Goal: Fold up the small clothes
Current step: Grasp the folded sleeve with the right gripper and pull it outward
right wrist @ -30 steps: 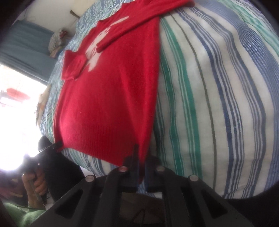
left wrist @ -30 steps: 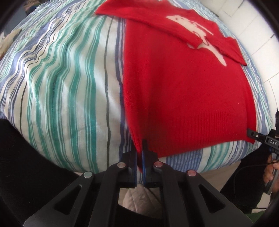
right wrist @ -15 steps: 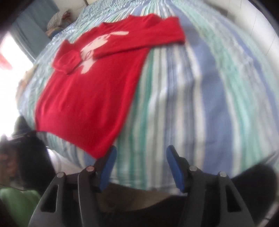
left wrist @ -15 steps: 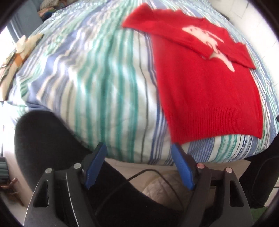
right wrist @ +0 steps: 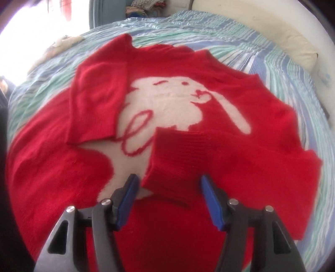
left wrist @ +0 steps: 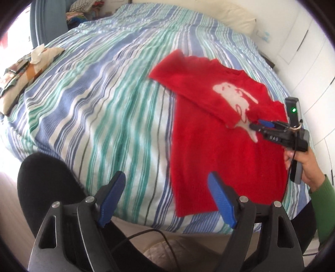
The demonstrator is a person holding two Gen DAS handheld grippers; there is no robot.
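A red sweater (left wrist: 219, 150) with a white rabbit motif lies flat on the striped bed, both sleeves folded across its chest. My left gripper (left wrist: 165, 177) hovers over the bed's near edge beside the hem's left corner, its jaws opening with nothing between them. A hand in a green sleeve holds my right gripper (left wrist: 258, 124) over the sweater's chest. In the right wrist view the sweater (right wrist: 52, 167) fills the frame. There the right gripper (right wrist: 168, 178) stands open, and the folded sleeve cuff (right wrist: 173, 163) lies between its blue pads without being pressed.
The striped duvet (left wrist: 94, 104) covers the whole bed. A cream pillow (left wrist: 236, 18) lies at the head. Folded patterned clothes (left wrist: 25, 69) sit at the far left. A black-clad knee (left wrist: 41, 177) and a cable (left wrist: 146, 232) are near the bed edge. White cupboards (left wrist: 309, 41) stand on the right.
Both grippers were shut on the sweater's hem and have let go and opened. The left one pulled up and back; the right one swung over the sweater to the folded sleeve cuff.
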